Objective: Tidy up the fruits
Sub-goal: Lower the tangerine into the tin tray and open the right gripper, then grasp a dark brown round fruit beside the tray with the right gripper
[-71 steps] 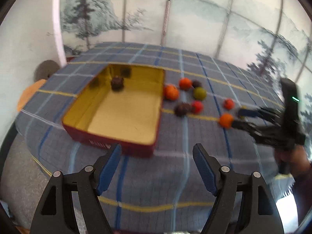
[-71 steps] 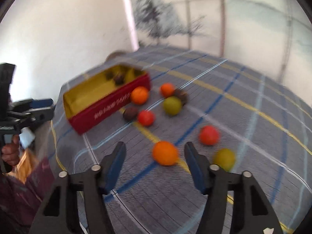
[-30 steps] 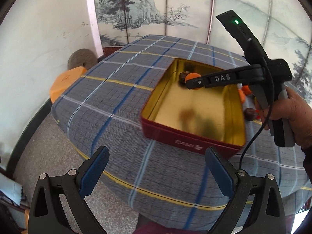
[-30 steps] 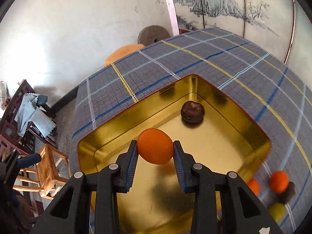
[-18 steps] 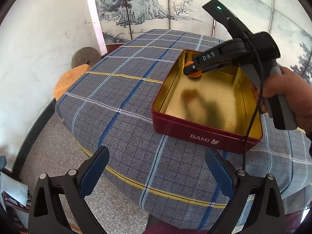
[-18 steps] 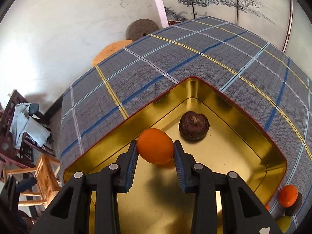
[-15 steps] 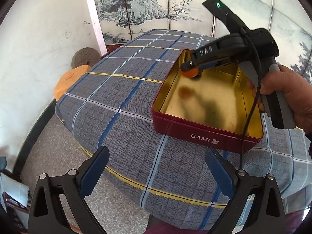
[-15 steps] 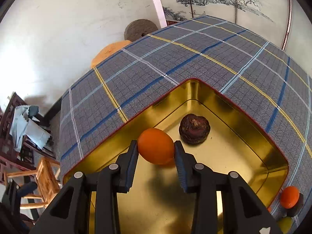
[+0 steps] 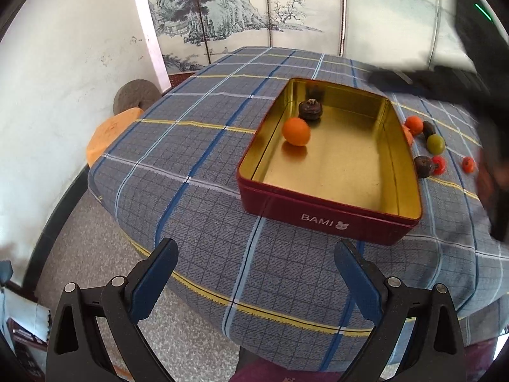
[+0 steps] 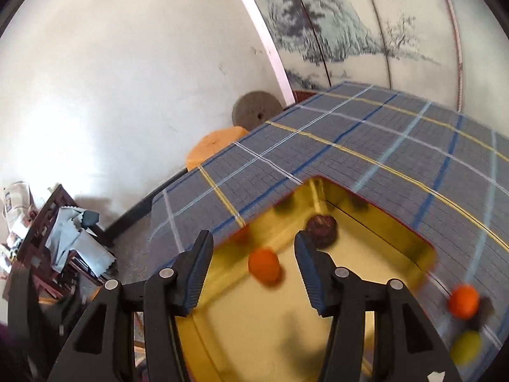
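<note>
A red tin with a gold inside (image 9: 324,219) stands on the plaid tablecloth. In it lie an orange fruit (image 9: 296,131) and a dark brown fruit (image 9: 310,109). My right gripper (image 10: 253,248) is open and empty, above the tin; the orange fruit (image 10: 263,266) lies below and between its fingers, and the brown fruit (image 10: 322,231) is just beyond. In the left wrist view the right gripper (image 9: 423,81) is a blurred dark shape over the tin's far right corner. My left gripper (image 9: 254,258) is open and empty, off the table's near edge.
Several loose fruits lie right of the tin: an orange one (image 9: 414,124), a green one (image 9: 435,143), a dark one (image 9: 423,166), small red ones (image 9: 468,164). An orange cushion (image 9: 108,133) and a grey stone disc (image 9: 135,97) are by the wall. Chairs with cloths (image 10: 57,232) stand on the floor.
My right gripper has opened and let go of the orange fruit, which now lies in the tin next to the brown fruit. The gripper has lifted and drawn back to the right.
</note>
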{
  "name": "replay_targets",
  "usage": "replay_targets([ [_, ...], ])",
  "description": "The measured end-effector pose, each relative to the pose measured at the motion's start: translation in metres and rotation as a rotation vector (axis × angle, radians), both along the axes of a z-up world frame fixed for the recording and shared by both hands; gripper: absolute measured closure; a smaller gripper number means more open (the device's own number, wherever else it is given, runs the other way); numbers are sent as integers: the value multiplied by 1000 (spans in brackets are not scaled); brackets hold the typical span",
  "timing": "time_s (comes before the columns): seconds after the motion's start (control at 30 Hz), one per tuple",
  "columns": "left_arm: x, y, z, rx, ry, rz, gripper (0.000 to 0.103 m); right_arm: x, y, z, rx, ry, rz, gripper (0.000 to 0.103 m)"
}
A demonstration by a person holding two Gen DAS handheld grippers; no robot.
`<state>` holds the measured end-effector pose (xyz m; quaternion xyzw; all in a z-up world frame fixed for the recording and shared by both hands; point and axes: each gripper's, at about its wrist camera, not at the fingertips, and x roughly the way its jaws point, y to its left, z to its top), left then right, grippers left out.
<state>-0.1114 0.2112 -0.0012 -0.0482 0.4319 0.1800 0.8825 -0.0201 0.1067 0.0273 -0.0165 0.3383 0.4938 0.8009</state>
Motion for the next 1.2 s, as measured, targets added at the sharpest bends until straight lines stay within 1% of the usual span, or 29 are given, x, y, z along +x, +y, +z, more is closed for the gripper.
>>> replay_targets([
  [0.03, 0, -1, 1, 0, -5, -4, 5, -5, -12, -2, -6, -12, -7, 52],
  [0.13, 2, -7, 3, -2, -13, -25, 5, -24, -61, -18, -82, -48, -58, 52],
  [0.2, 6, -13, 2, -11, -9, -40, 5, -29, -86, -32, -142, -42, -97, 52],
  [0.3, 13, -24, 0, -24, 7, -69, 5, -30, -102, -49, -196, -27, -124, 51],
  [0.37, 15, -32, 0, -13, 15, -87, 5, -29, -102, -54, -217, -43, -127, 51],
  [0.47, 14, -40, 3, 15, 8, -105, 5, -22, -90, -57, -268, -95, -115, 51],
  [0.57, 13, -44, 7, 40, -4, -110, 5, -14, -80, -62, -307, -136, -83, 51],
  [0.67, 16, -45, 4, 40, 10, -110, 5, -3, -69, -63, -349, -157, -32, 52],
  [0.77, 18, -46, 2, 38, 25, -110, 5, 1, -58, -66, -404, -172, 41, 51],
  [0.83, 18, -48, 0, 42, 30, -111, 5, -2, -50, -68, -449, -187, 89, 51],
  [0.9, 19, -49, -1, 44, 38, -110, 5, -6, -43, -71, -506, -222, 133, 51],
  [0.97, 21, -50, -3, 36, 49, -109, 5, -11, -37, -73, -542, -233, 171, 51],
  [1.03, 20, -51, -3, 30, 55, -111, 5, -13, -32, -75, -592, -270, 188, 53],
  [1.07, 20, -52, -3, 31, 57, -112, 5, -14, -31, -76, -614, -285, 198, 58],
  [1.1, 20, -53, -2, 36, 56, -113, 5, -15, -30, -76, -634, -294, 208, 68],
  [1.13, 20, -54, -2, 41, 55, -114, 5, -15, -30, -76, -645, -290, 218, 70],
  [1.2, 18, -55, -1, 46, 50, -113, 5, -15, -34, -74, -642, -267, 235, 71],
])
